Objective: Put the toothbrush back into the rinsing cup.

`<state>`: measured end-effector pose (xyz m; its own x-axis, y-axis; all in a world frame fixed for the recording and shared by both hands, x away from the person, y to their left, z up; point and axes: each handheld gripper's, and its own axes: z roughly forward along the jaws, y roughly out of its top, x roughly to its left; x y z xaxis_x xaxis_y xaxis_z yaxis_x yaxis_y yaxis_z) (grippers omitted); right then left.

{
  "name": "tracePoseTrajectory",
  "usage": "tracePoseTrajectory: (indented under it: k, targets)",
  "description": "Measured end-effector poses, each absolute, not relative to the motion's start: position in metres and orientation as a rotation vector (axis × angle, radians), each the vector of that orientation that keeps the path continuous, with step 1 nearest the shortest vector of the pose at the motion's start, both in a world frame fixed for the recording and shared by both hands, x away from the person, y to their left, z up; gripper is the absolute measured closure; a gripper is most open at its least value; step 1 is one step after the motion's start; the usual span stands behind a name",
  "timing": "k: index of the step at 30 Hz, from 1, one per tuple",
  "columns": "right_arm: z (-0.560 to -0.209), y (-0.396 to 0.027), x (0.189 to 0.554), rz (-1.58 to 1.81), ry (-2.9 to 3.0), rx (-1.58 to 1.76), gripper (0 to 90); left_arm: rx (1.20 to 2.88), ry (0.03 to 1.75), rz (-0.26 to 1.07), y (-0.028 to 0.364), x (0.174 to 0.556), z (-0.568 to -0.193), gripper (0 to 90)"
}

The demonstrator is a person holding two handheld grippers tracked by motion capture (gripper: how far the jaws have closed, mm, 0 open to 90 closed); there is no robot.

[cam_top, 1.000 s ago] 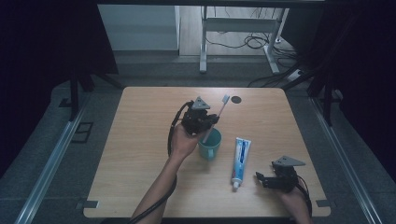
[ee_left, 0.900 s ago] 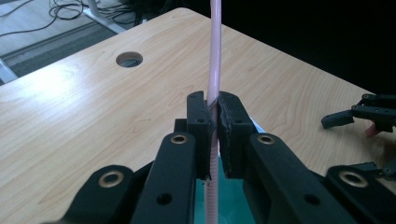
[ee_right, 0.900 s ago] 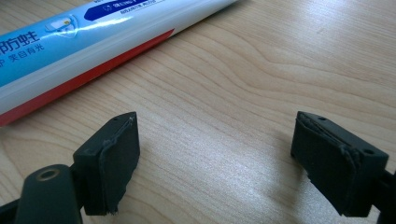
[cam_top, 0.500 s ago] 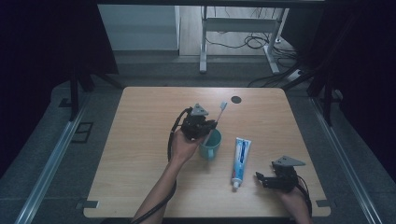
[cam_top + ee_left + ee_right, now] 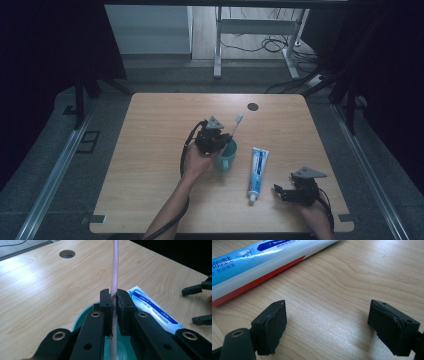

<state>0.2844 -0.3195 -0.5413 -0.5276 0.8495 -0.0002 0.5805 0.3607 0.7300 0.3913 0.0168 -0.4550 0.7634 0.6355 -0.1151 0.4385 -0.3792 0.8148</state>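
My left gripper (image 5: 216, 143) (image 5: 114, 305) is shut on the handle of a pink toothbrush (image 5: 236, 124) (image 5: 114, 272), right over a teal cup (image 5: 226, 155) (image 5: 80, 322). The brush's lower end hangs inside the cup and its head sticks up toward the far right. A blue and white toothpaste tube (image 5: 258, 167) (image 5: 155, 311) (image 5: 262, 255) lies flat to the right of the cup. Near the front right corner my right gripper (image 5: 282, 192) (image 5: 327, 327) rests low over the wood, open with nothing between its fingers, just right of the tube's cap end.
The wooden table (image 5: 150, 150) has a round cable hole (image 5: 253, 106) (image 5: 67, 253) at the far right. Dark floor and metal rails surround the table, with a desk frame and cables beyond the far edge.
My left gripper has sunk toward the cup with the toothbrush, bringing the brush's lower end into it. The right gripper has stayed where it was.
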Motion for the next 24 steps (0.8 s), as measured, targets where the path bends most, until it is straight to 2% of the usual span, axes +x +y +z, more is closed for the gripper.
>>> tracePoseTrajectory:
  k: [24]
  targets:
    - [-0.541, -0.319, 0.284, 0.976, 2.250, 1.251, 15.1, 2.097, 0.832, 0.248, 0.014, 0.391, -0.469, 82.9]
